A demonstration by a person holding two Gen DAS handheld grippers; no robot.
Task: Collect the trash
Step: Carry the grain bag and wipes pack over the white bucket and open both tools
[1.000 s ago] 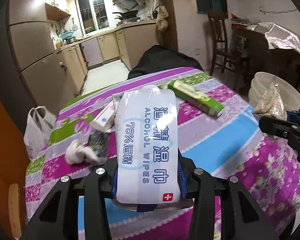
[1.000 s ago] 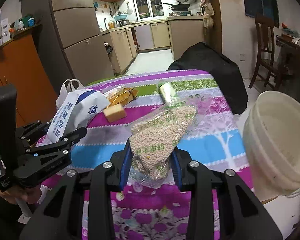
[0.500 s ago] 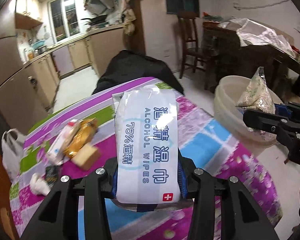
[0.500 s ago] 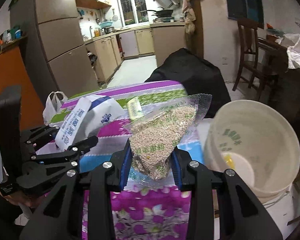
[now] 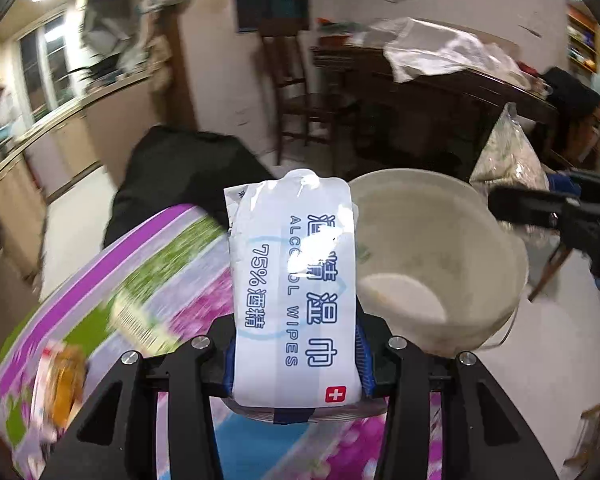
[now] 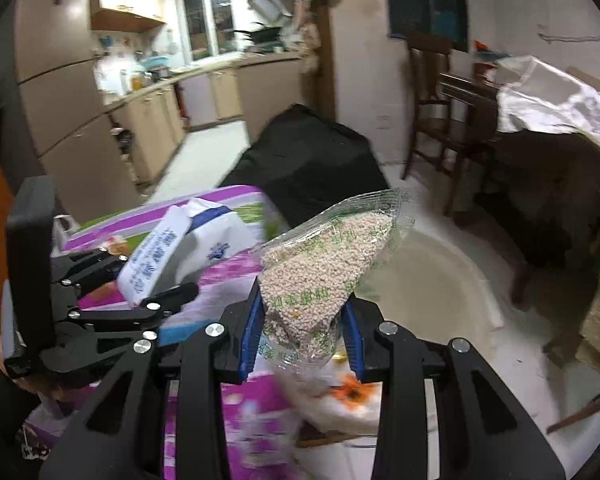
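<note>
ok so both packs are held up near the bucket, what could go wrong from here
The alcohol wipes pack is gripped only at its lower end by the left hand-held gripper, so it may slip. The clear pellet bag in the right hand-held gripper sags and could miss the white bucket. Both hand-held grippers are close together and might collide.

- Round cream plastic bucket [image 5: 480, 240]: mouth open upward, nothing across its rim; stands on the floor just beside the surface edge.
- Surface with purple, green and blue floral cloth [image 5: 148, 272]: near corner bare; blurred orange-and-white packets [image 5: 60, 376] lie at its left end.
- Left claw [image 5: 296, 364]: filled by a white alcohol wipes pack [image 5: 296, 280] that overlaps the bucket's left rim in view.
- Right claw [image 6: 300, 340]: filled by a clear bag of pale pellets [image 6: 328, 272], over the bucket.
- Black draped bulk [image 6: 308, 168]: blocks the surface's far end.
- Dark wooden chair [image 6: 440, 112] and dark table [image 5: 440, 112]: close off the floor beyond the bucket.
</note>
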